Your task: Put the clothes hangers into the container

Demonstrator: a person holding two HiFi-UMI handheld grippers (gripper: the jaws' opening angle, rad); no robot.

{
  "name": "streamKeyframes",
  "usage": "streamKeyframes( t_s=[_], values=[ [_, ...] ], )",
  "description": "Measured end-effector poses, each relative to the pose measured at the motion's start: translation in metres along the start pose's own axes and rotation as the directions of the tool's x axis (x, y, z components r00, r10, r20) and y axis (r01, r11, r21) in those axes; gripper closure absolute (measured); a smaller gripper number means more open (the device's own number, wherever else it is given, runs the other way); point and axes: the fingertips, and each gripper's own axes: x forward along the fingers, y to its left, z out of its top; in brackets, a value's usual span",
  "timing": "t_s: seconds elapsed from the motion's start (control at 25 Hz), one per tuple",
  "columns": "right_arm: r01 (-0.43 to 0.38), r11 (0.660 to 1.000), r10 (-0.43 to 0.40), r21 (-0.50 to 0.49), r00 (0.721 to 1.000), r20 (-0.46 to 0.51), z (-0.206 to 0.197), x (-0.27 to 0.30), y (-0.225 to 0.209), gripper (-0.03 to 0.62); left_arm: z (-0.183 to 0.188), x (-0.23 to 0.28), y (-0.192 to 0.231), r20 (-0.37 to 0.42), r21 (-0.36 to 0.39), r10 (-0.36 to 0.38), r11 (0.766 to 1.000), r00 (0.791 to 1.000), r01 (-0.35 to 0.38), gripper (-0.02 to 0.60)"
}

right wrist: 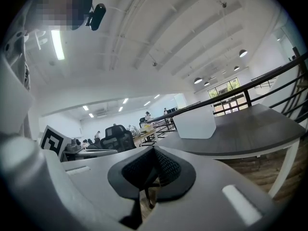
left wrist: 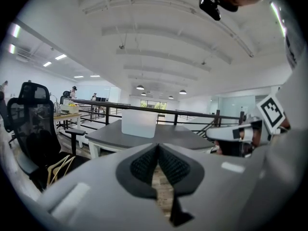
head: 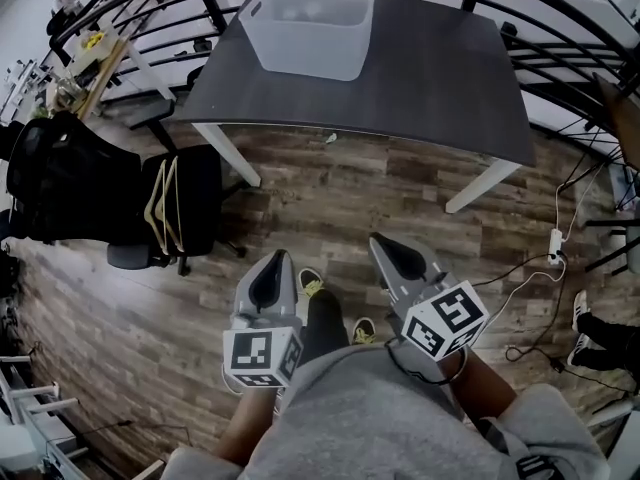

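Several wooden clothes hangers (head: 163,206) hang over a black office chair (head: 195,203) at the left; the left gripper view also shows the hangers (left wrist: 60,167) low on its left side. The translucent white container (head: 305,33) stands at the far side of a dark grey table (head: 430,78), and shows too in the gripper views (left wrist: 139,123) (right wrist: 195,125). My left gripper (head: 277,259) and right gripper (head: 383,240) are held close to my body above the wood floor, well short of the table and chair. Both sets of jaws are shut with nothing between them (left wrist: 158,147) (right wrist: 153,150).
A black metal railing (head: 150,8) runs behind the table. A black bag (head: 50,178) sits left of the chair. A power strip (head: 555,245) with loose cables lies on the floor at the right, near another person's shoe (head: 580,313).
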Motion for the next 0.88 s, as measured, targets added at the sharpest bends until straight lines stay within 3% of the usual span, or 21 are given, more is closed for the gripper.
streamKeyframes(
  t_s=[0.52,0.88],
  values=[
    [-0.007,1.0,0.006,-0.021,0.999,-0.044,0.031,0.135,-0.002,0.594,0.043,0.095,0.09,0.01,-0.046,-0.042,0.998,0.999,0.043,0.569],
    [0.017,0.998,-0.02,-0.065,0.999,-0.047,0.054,0.213,0.005,0.594,0.066,0.13,0.156,0.044,-0.069,-0.067,0.995,0.997,0.07,0.569]
  ],
)
